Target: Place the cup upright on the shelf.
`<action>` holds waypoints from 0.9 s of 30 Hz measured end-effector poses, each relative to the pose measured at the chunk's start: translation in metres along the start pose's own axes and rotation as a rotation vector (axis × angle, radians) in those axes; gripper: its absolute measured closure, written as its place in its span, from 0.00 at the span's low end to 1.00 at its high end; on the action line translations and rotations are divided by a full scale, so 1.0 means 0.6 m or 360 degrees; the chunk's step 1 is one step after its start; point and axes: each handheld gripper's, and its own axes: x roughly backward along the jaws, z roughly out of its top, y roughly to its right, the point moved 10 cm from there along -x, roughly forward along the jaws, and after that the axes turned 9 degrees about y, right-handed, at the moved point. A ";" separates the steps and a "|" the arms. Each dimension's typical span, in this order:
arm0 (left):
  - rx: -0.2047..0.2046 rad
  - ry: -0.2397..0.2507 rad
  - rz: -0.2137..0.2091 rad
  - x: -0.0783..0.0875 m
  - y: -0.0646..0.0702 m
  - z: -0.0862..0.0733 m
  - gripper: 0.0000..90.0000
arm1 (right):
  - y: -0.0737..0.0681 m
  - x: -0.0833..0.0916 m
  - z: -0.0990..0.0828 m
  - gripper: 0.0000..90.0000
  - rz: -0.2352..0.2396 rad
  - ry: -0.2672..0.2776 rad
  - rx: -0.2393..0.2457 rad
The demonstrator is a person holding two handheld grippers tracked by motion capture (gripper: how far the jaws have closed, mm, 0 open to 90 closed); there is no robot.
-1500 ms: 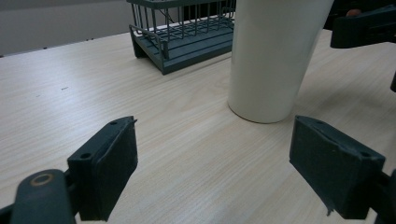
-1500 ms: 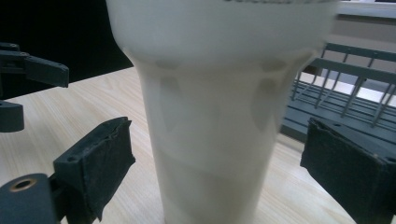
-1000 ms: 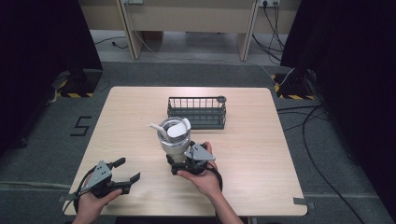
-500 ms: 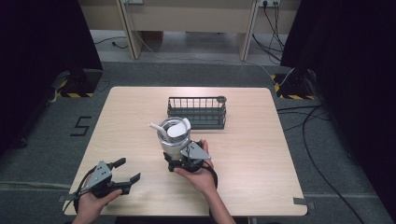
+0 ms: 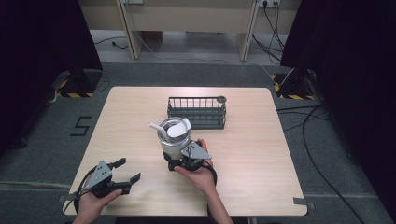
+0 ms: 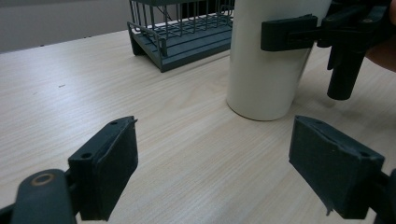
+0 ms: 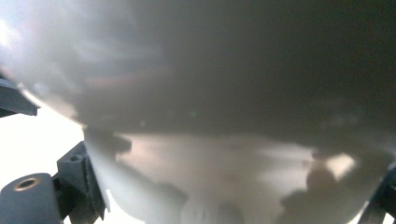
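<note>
Gripping the white cup (image 5: 173,140) mid-worktop (image 5: 261,154) with the right tool (image 5: 180,162), jaws closed on its sides, wire basket (image 5: 197,112) just behind; resting the left tool (image 5: 125,173) wide apart, empty, near the front-left edge.

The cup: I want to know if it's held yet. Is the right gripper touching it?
Touching. In the left gripper view, a jaw of the right gripper lies flat against the side of the cup, with no gap.

There is one white cup (image 5: 173,141), with one white spoon (image 5: 173,130) inside it. There is one dark wire basket (image 5: 196,112). Two grippers: left gripper (image 5: 125,172), right gripper (image 5: 176,162).
</note>
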 end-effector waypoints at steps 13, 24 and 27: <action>0.0004 -0.0004 0.0008 -0.001 -0.001 -0.001 0.17 | 0.003 0.006 0.010 0.12 -0.0028 0.0007 -0.0006; 0.0009 0.0008 0.0011 0.001 -0.002 0.001 0.17 | 0.032 0.008 0.054 0.12 -0.0104 0.0015 0.0002; 0.0010 0.0007 0.0010 0.001 -0.002 0.001 0.17 | 0.041 0.007 0.067 0.12 -0.0123 0.0025 0.0008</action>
